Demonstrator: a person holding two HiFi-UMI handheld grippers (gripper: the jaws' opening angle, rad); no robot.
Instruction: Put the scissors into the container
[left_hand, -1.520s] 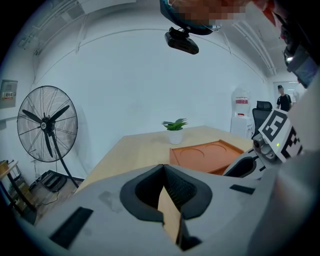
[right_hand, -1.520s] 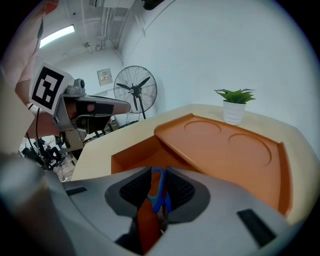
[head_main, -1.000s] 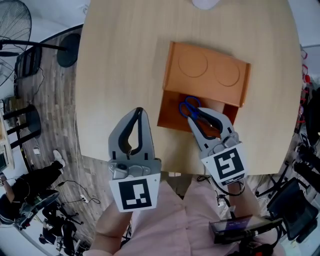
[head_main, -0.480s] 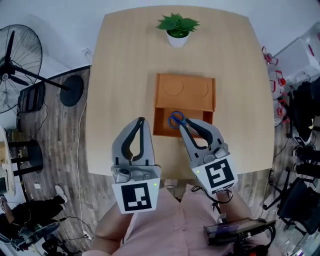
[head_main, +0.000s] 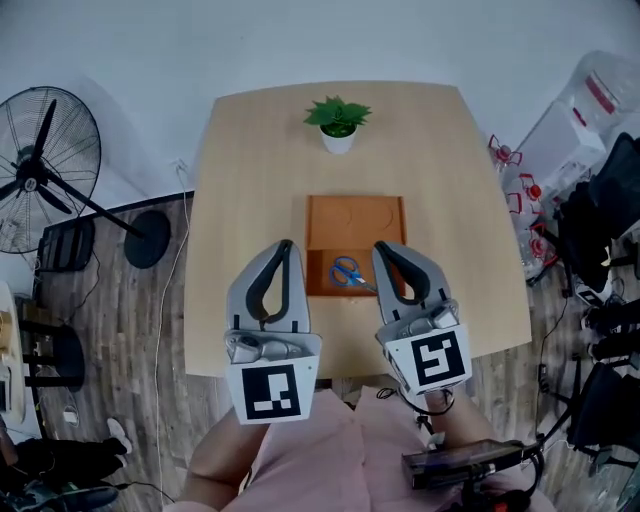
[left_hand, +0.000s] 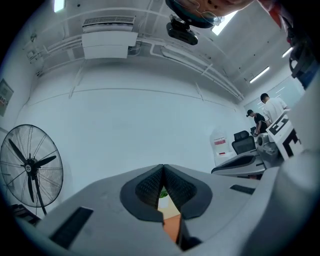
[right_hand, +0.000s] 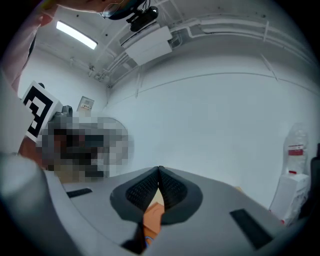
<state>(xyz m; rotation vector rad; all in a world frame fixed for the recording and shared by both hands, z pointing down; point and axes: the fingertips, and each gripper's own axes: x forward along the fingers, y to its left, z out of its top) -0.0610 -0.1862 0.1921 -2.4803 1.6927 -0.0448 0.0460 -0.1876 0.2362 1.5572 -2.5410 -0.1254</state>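
Since a second ago the right gripper (head_main: 381, 248) has let go of the scissors (head_main: 347, 272) and drawn back toward the person, and the head view now takes in the whole table (head_main: 250, 180). Its claw is closed, tips meeting with nothing between them, and in the head view it overlaps the near right edge of the container (head_main: 355, 212). The left gripper (head_main: 285, 244) hangs just left of the container, over bare tabletop, its claw likewise pressed together and empty. A potted plant (head_main: 338, 122) stands at the far edge of the table, well apart from the container, and a standing fan (head_main: 45, 170) is on the floor to the left. Nothing lies between the grippers and the container. The orange container sits mid-table: its far half is a flat top with two faint round recesses, and its near half is an open compartment. The scissors lie in that compartment, blue handles to the left, blades pointing toward the right gripper.
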